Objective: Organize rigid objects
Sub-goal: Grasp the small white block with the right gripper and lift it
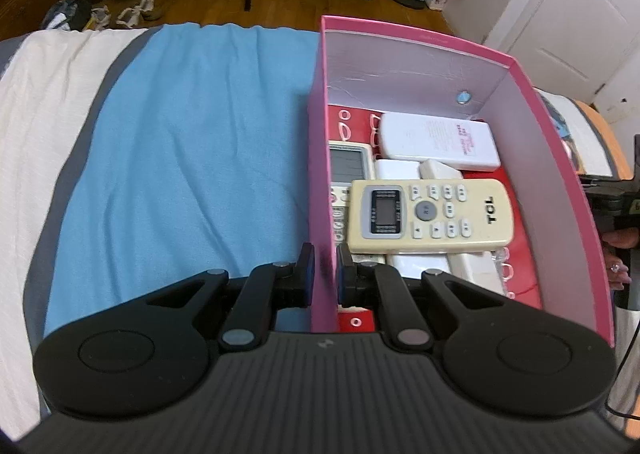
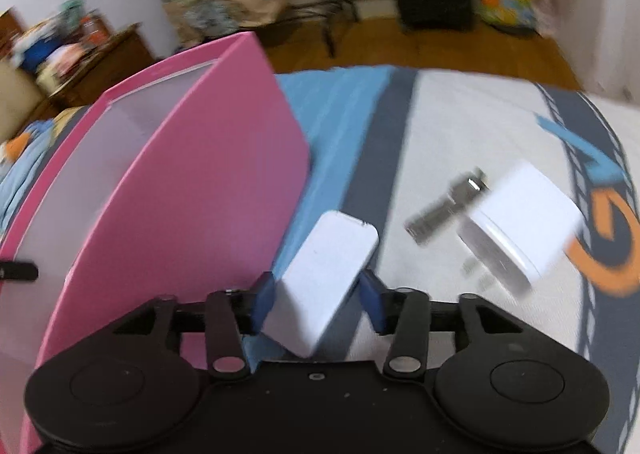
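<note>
Pink box [image 1: 320, 158] with a whitish inside and a red lining printed with white glasses. The cream remote [image 1: 430, 216] has grey buttons. Blue cloth [image 1: 192, 158] left of the black left hand-held gripper [image 1: 324, 274], blue pads [image 1: 307, 274].

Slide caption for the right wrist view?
Right gripper holds a white block beside the pink box.

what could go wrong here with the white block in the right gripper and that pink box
1. The right gripper holds the white block at its near end only, tilted between the pads; it might twist or slip out during the lift.
2. The pink box is held only by the left gripper pinching one thin wall, so a bump from the right side could tip or bend it.
3. The box is already crowded around the TCL remote, so the block may land on top and slide.
</note>
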Available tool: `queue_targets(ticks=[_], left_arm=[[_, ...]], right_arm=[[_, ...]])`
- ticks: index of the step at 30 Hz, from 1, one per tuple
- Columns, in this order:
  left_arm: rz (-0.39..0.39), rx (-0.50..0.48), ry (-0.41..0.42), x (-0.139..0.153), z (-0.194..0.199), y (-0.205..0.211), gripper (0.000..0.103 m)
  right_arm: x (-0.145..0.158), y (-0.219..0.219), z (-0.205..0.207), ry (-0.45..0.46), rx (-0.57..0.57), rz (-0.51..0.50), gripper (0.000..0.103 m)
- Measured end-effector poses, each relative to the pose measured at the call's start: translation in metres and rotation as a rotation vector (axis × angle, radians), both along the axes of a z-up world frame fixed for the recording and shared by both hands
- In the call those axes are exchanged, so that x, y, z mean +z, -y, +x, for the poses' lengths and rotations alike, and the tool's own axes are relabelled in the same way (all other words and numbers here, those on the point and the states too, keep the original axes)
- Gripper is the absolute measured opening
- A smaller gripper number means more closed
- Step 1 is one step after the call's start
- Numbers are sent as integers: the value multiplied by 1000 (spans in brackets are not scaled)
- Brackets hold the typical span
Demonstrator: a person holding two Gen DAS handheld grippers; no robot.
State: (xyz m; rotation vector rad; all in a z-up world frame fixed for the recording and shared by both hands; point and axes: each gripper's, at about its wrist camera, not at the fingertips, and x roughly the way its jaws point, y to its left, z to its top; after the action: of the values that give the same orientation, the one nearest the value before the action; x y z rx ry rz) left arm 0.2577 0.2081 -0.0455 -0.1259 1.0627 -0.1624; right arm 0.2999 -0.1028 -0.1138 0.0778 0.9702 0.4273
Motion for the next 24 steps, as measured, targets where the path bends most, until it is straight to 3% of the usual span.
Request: queue_targets(ticks=[1, 4, 5, 6, 8, 11, 12, 16, 17, 20, 24], left_arm=[[0, 1, 0, 0, 0, 0, 10], [11, -1, 2, 0, 0, 1, 10], [14, -1, 3, 0, 0, 1, 10], [16, 0, 3, 0, 0, 1, 10], [12, 1, 0, 0, 1, 0, 10], [6, 3, 0, 1, 0, -1, 10], [7, 3, 0, 1, 1, -1, 10], [6, 7, 0, 1, 1, -2, 11], [6, 13, 1, 1, 1, -3, 12], [10, 27, 9, 0, 1, -3, 12], [55, 31, 32, 0, 1, 2, 12]], right_arm=[[0, -2, -1, 14, 15, -15, 52], [7, -8, -9, 97, 99, -109, 33], [11, -4, -11, 100, 101, -100, 9], [14, -2, -10, 82, 95, -100, 3], [18, 7, -11, 71, 81, -99, 1], [20, 22, -18, 43, 73, -17, 1], [19, 26, -17, 16, 49, 5, 3], [10, 24, -16, -43, 34, 83, 24], [8, 19, -19, -29, 65, 63, 34], [7, 3, -34, 53, 175, -47, 47], [5, -12, -51, 135, 325, -178, 59]])
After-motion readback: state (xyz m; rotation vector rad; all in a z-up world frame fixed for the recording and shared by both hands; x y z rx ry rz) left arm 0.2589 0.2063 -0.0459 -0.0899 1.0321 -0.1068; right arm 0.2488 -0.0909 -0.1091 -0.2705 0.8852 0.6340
